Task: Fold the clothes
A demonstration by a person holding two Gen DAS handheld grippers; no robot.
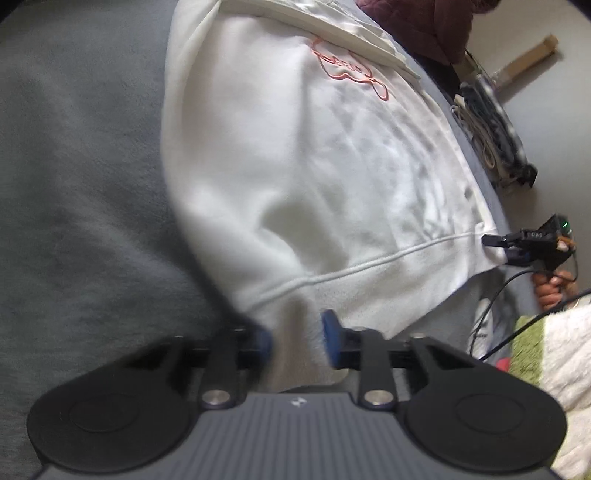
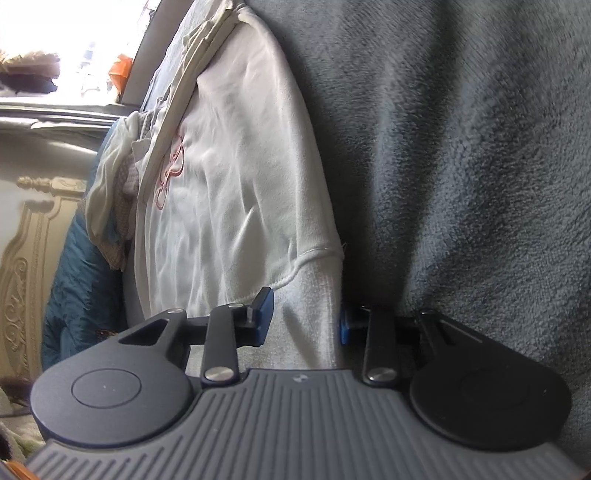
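A white sweatshirt with a pink outline print lies flat on a grey fleece blanket. My left gripper is at the near corner of its ribbed hem, and the blue pads press on the fabric from both sides. In the left wrist view my right gripper sits clamped on the hem's far corner, with a hand on its handle. In the right wrist view the sweatshirt runs away from me, and my right gripper has the thick hem band filling the gap between its pads.
A folded pale cloth lies beyond the sweatshirt's chest, and a maroon fabric behind it. A power strip with cables lies on the floor beside a green rug. Loose pale clothes, a teal quilt and a carved headboard stand left.
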